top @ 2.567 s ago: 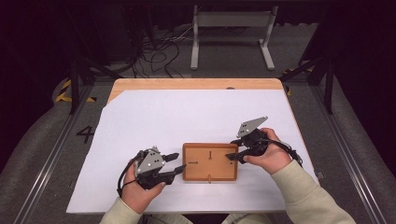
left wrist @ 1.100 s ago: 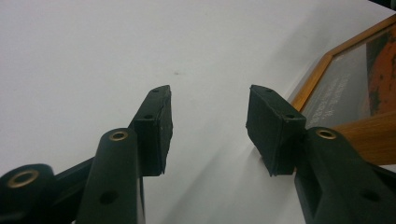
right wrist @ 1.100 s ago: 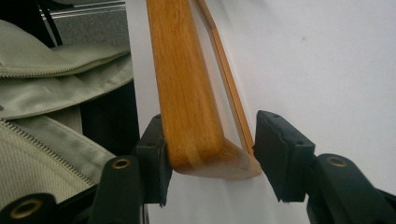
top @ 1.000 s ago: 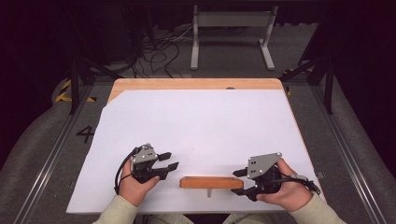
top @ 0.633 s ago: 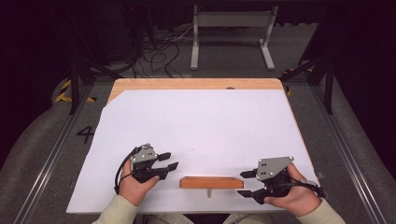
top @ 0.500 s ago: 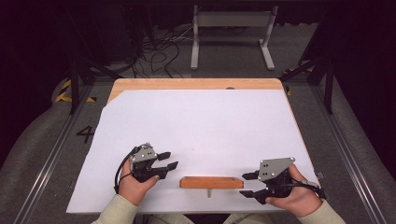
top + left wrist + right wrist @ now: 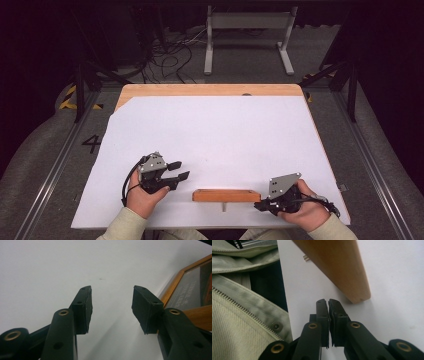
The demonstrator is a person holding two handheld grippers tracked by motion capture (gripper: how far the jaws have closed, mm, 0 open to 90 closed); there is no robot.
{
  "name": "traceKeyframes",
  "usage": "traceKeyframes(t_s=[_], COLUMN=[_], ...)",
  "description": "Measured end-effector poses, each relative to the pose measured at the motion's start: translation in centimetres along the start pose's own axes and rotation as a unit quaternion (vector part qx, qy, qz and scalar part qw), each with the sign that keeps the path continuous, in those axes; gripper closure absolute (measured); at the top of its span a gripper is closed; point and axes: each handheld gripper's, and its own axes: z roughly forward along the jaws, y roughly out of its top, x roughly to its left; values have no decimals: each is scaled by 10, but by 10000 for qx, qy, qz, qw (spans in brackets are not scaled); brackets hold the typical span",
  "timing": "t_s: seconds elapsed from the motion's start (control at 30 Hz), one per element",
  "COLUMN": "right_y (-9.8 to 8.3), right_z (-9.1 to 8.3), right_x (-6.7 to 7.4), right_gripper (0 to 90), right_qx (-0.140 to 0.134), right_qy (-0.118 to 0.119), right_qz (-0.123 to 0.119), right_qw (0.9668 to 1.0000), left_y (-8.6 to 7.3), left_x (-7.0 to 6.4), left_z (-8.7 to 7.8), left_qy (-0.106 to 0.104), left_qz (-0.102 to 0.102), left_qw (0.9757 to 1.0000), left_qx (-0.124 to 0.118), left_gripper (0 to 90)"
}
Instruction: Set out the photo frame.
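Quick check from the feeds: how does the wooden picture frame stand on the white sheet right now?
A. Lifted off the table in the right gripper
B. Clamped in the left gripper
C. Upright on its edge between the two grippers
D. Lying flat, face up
C: in the high view the wooden picture frame stands edge-up on the white sheet, with the left gripper open beside it and the right gripper shut on nothing at its other end.

One wooden frame (image 7: pixel 226 195), two claws (image 7: pixel 176 169) (image 7: pixel 258 204)

Frame (image 7: pixel 226 195) upright on table (image 7: pixel 210 90), between left gripper (image 7: pixel 176 170), right gripper (image 7: pixel 258 205).
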Motion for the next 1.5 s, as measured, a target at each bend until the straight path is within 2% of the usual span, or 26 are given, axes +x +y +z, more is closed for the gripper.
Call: traceKeyframes(t_s=[0.17,0.33,0.43,0.67,0.73,1.3,1.5], right_y=[-1,-1,0,1,3,27,38], right_z=[10,11,11,12,12,23,29], right_x=[-1,-3,-5,-9,-14,-40,-52], right_gripper=[900,900,900,900,900,900,900], right_qx=[-44,-127,-231,-215,-312,-548,-655], right_qy=[88,5,-83,-175,-211,-618,-669], right_qz=[19,73,202,376,475,691,833], right_qw=[10000,9999,9995,9989,9982,9942,9921], left_y=[0,0,0,0,0,-3,-2], left_x=[0,0,1,2,2,4,5], left_z=[1,0,-1,-2,-2,-6,-6], left_qy=[-8,4,10,38,43,79,81], left_qz=[4,11,28,-14,-10,-62,-53], left_qw=[10000,10000,10000,10000,10000,9999,9999], left_qx=[-15,-1,1,-40,-38,-49,-56], left_gripper=[511,511,510,510,509,507,507])
